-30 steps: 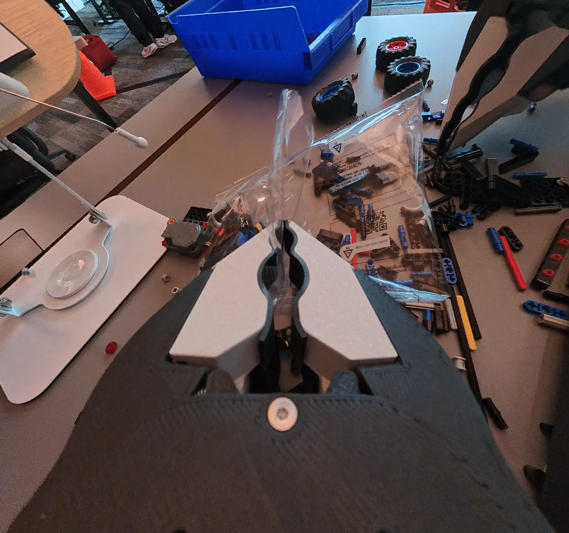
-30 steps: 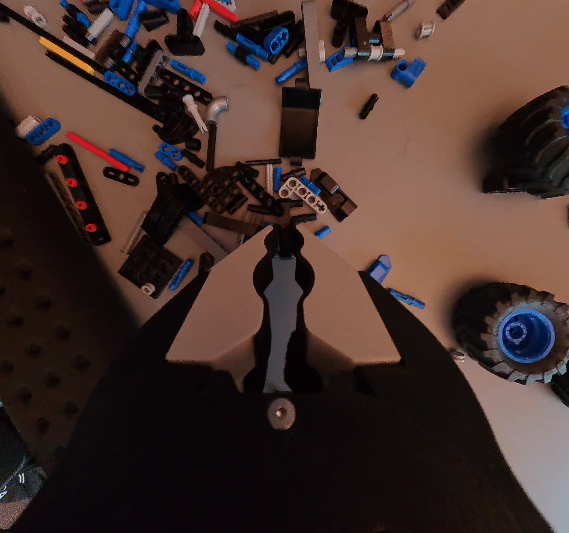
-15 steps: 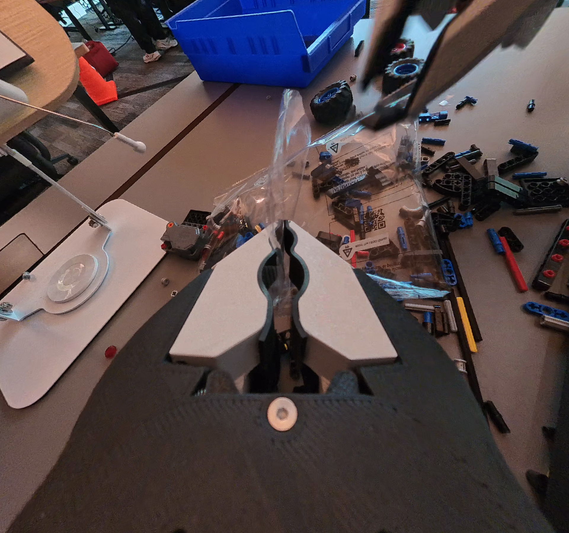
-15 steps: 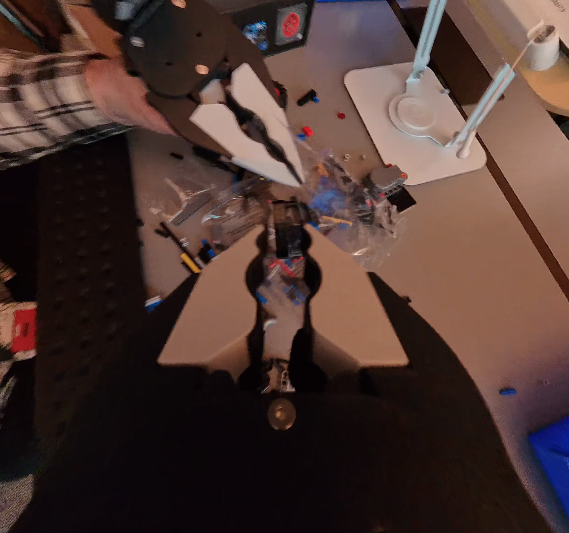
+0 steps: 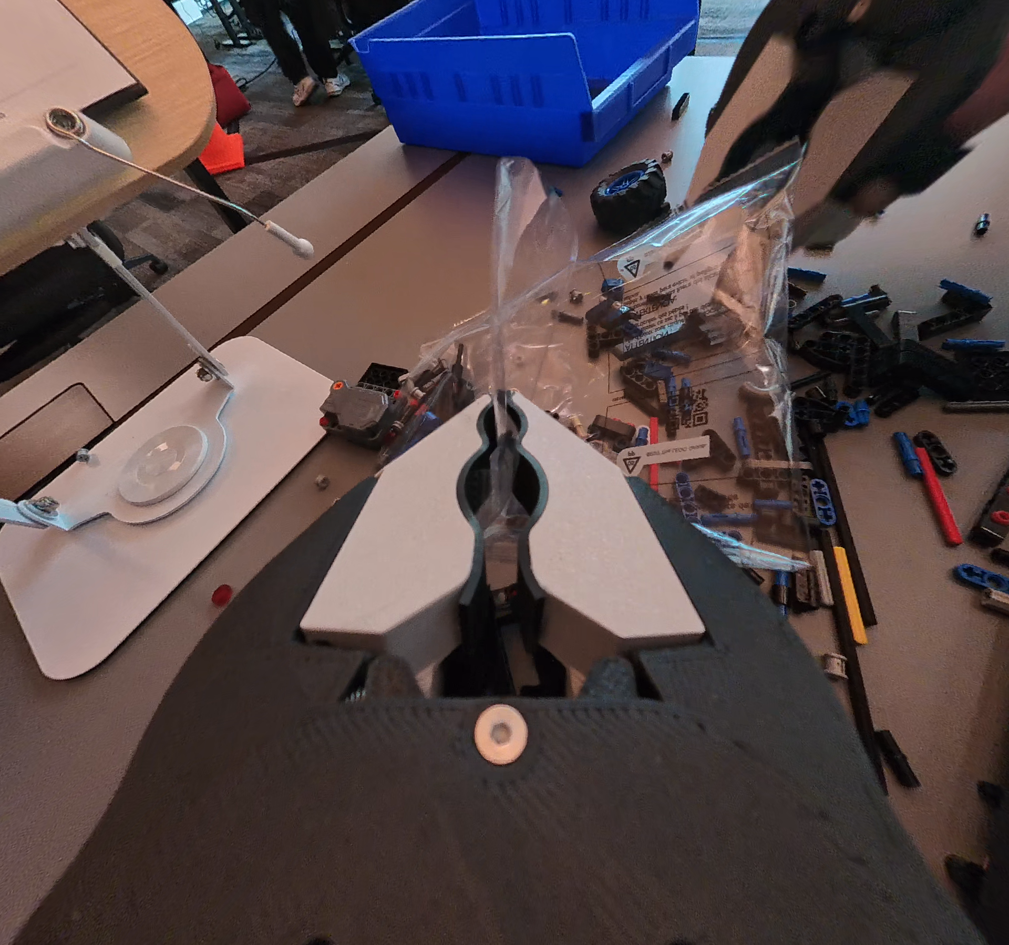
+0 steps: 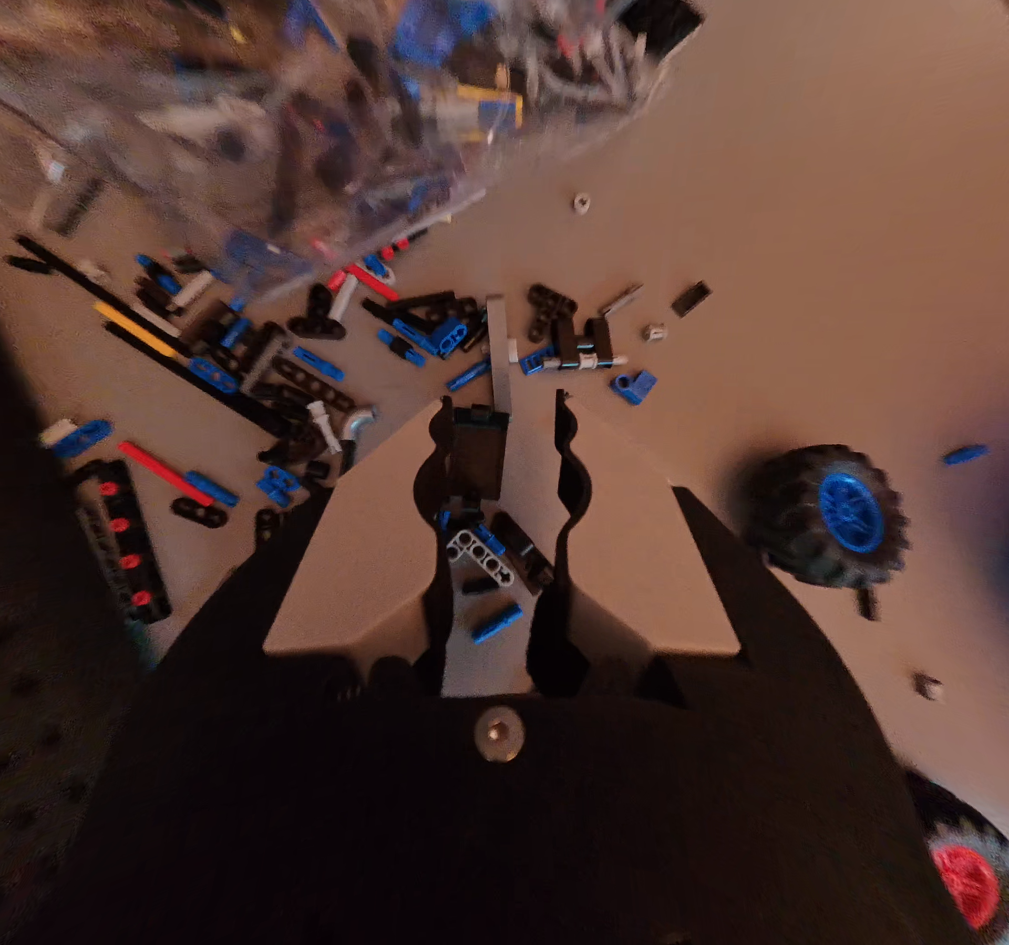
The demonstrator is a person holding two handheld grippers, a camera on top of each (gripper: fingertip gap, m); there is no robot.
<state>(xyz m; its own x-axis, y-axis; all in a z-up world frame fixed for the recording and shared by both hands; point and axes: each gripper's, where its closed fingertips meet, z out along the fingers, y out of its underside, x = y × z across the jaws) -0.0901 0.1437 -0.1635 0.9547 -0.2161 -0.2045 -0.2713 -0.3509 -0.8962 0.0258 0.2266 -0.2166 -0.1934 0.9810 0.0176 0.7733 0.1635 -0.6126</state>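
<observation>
the left gripper [image 5: 501, 400] has its two grey fingers pressed together on a twisted fold of a clear plastic bag [image 5: 677, 373], which stands up from between the tips and spreads out ahead and to the right of them. the bag holds small blue and black building parts and rests on the grey table [image 5: 382, 263]. just left of the fingertips, touching the bag's edge, lies a grey motor block [image 5: 357, 410]. farther left sits a white stand base [image 5: 136, 482] with thin white rods. straight ahead, beyond the bag, is a blue bin [image 5: 491, 83], and a black tyre with a blue hub [image 5: 630, 200] lies between bin and bag.

the right gripper [image 6: 505, 400] hangs over the table with its fingers apart and nothing between them; in the left wrist view it shows blurred at the bag's far right corner, and whether it touches the plastic is hard to tell. below its gap lies a black flat plate [image 6: 478, 449] among loose parts [image 6: 306, 373] scattered ahead and to the left. a blue-hubbed wheel [image 6: 830, 514] lies to the right of its fingers.
</observation>
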